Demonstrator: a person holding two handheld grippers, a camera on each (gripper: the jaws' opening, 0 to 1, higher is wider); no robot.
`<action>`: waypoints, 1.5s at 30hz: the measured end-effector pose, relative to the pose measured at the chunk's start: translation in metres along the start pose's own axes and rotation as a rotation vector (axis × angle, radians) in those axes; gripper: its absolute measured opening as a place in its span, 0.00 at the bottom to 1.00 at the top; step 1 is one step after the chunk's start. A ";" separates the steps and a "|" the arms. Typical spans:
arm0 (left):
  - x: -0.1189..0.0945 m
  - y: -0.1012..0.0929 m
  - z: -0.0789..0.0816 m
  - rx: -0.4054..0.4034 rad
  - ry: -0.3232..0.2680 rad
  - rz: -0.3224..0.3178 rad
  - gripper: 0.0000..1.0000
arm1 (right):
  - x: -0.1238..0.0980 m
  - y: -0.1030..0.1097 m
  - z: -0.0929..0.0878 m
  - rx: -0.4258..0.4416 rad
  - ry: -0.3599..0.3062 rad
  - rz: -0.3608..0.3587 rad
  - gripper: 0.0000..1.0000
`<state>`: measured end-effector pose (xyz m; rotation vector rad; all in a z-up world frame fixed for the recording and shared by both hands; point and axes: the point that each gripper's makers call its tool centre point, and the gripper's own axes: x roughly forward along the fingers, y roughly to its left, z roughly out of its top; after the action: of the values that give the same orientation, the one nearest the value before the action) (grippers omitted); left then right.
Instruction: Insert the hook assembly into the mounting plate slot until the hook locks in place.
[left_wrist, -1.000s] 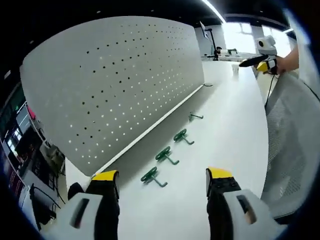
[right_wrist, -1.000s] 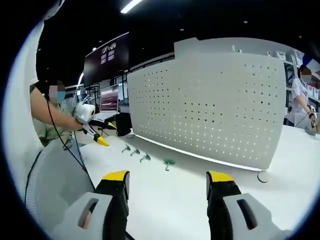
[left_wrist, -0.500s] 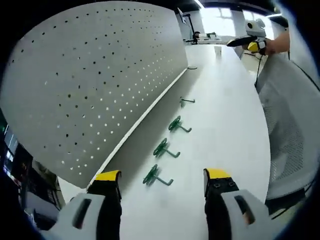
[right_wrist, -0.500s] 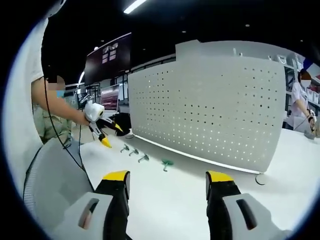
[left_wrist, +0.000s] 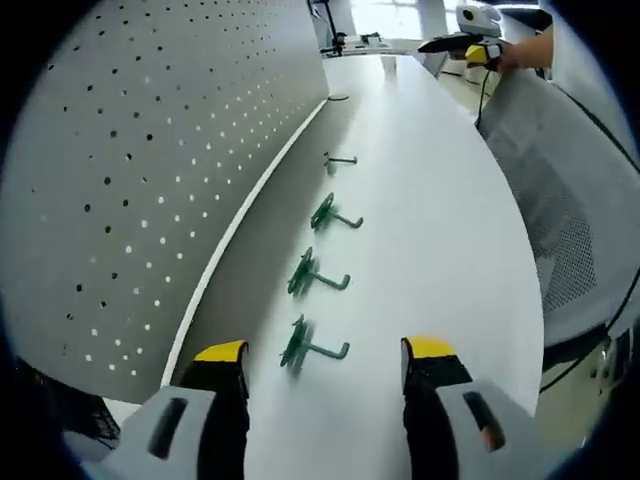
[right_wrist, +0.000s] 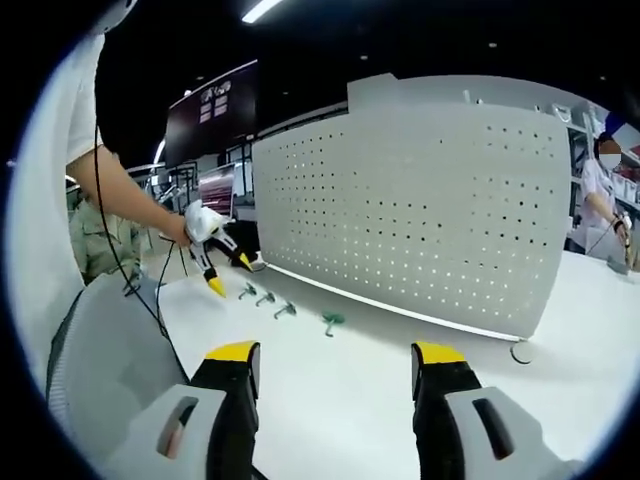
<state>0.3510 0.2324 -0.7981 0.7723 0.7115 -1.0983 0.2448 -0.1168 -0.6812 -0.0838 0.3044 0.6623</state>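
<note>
Bare table (left_wrist: 440, 250) beside four hooks (left_wrist: 310, 348), pegboard (left_wrist: 130, 170) walling one side

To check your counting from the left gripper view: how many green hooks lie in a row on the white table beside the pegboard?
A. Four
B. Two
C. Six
A: four green hooks lie in a line on the table along the foot of the pegboard.

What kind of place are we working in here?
Probably an open-plan lab or office set up for demos. A tall white pegboard panel stands on a long white table with green hooks laid out, and a dark wall screen and monitors sit behind.
</note>
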 end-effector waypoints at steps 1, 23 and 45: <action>0.001 0.000 0.001 0.009 0.001 -0.009 0.64 | 0.000 0.001 0.000 -0.003 0.003 0.003 0.59; 0.022 0.004 -0.018 0.077 0.146 -0.163 0.48 | -0.002 -0.002 -0.004 -0.012 0.014 -0.009 0.59; 0.025 0.007 -0.018 -0.039 0.170 -0.138 0.14 | -0.001 -0.001 -0.004 -0.007 0.015 -0.009 0.58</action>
<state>0.3631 0.2370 -0.8274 0.7991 0.9389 -1.1487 0.2436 -0.1188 -0.6843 -0.0965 0.3157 0.6540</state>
